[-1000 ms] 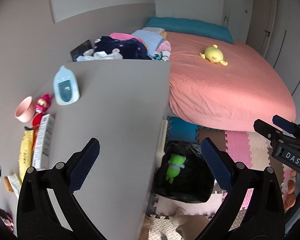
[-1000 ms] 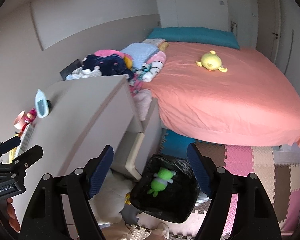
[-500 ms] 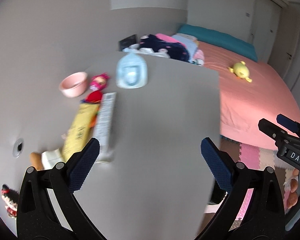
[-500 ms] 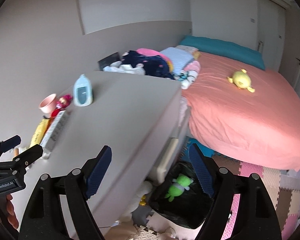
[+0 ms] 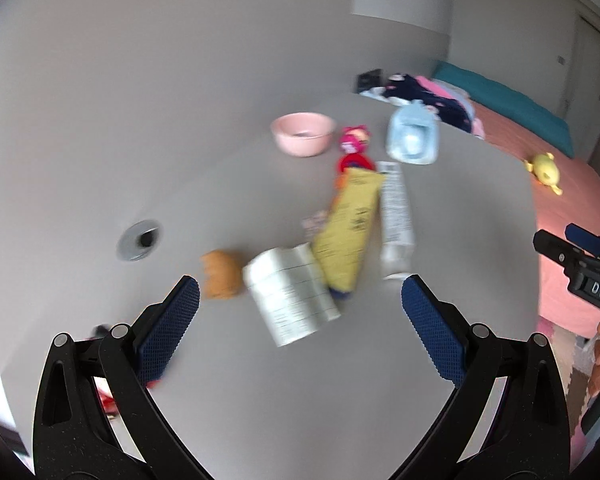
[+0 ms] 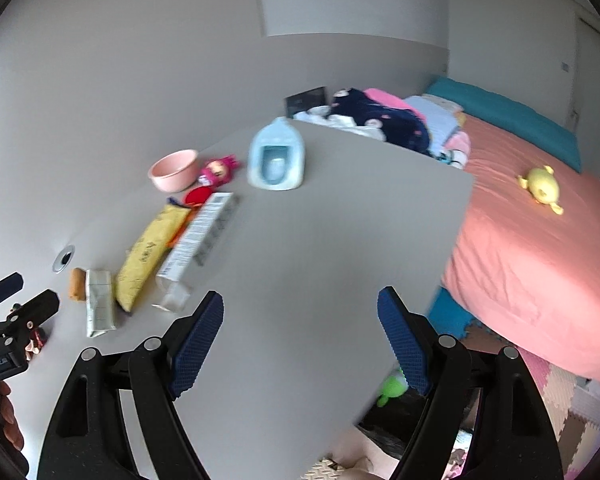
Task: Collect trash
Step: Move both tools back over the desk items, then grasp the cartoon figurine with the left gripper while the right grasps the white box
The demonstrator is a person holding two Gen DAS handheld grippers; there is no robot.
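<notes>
hovering state: both grippers hang above the grey table (image 6: 320,264); your left gripper (image 5: 300,320) has its jaws wide with nothing between them, and your right gripper (image 6: 300,336) is likewise wide and empty.
trash location: the litter lies in a loose row on the table's far-left part. the white folded packet (image 5: 292,292) sits nearest your left gripper, touching the yellow wrapper (image 5: 350,226), with the white tube box (image 5: 396,216) just beside that and an orange-brown lump (image 5: 220,274) at the packet's other end.
bin location: the black bin (image 6: 384,428) stands on the floor off the table's near-right edge, partly hidden behind your right gripper, with a green toy (image 6: 392,388) showing in it.
risk, wrong pick: the pink bowl (image 5: 303,133), the red-and-pink doll (image 5: 354,146) and the pale blue container (image 5: 412,140) stand near the litter; a hasty reach could likely close on one of these instead.
risk, double grab: the packet and wrapper overlap, so wide jaws may pinch both and drop one on the way to the bin.
risk, blur: both views are smeared; closing before you steady would probably misplace the pads.
change, view: a second ago both cameras faced the bed and the bin; now they face the table's litter.
change, proximity: the packet, then at the left view's edge, now lies just ahead of the left jaws.
</notes>
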